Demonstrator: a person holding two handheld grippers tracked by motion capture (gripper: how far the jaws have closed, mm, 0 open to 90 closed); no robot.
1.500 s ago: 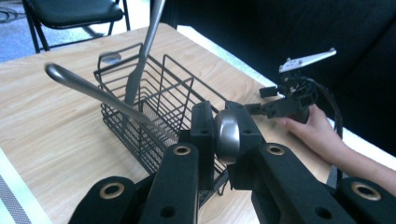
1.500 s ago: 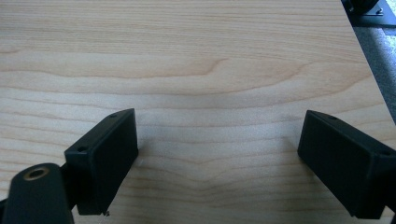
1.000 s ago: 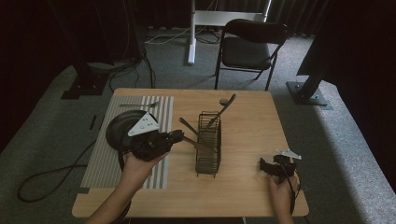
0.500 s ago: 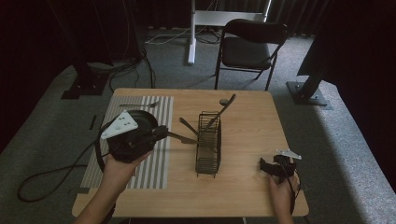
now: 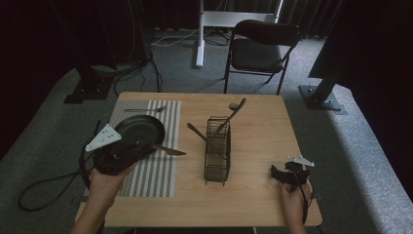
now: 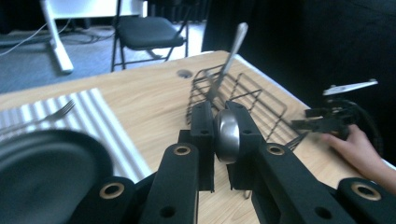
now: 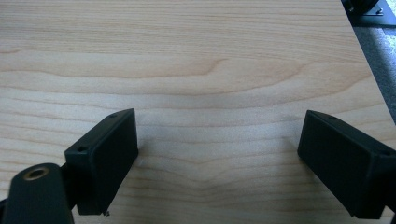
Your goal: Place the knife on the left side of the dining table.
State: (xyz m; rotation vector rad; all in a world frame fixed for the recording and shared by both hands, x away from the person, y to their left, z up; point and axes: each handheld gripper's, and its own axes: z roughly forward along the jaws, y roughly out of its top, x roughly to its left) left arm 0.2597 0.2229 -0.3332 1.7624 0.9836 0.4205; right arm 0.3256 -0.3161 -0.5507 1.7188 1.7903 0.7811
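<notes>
Left gripper point(image 5: 141, 148) is held over the left part of the desk point(image 5: 253, 204), above the striped mat point(image 5: 156, 170), jaws clenched on a knife point(image 5: 168, 151). In the high view the knife blade sticks out to the right over the mat, pointing toward the wire rack point(image 5: 217, 156). In the left gripper view the knife's rounded metal handle end point(image 6: 227, 135) sits pinched between the two jaws.

Black plate point(image 5: 139, 130) lies on the mat, just behind the left gripper. A fork point(image 5: 145, 109) lies at the mat's far edge, near the desk's far-left corner.

The wire rack stands mid-desk, with a utensil point(image 5: 233, 114) leaning out of its far end and another point(image 5: 196, 131) slanting out of its left side.

Right gripper point(image 5: 280, 174) rests near the desk's near-right corner, held by the right hand point(image 5: 293, 202). In the right gripper view its jaws stand wide apart, released, over bare wood point(image 7: 210, 70).
</notes>
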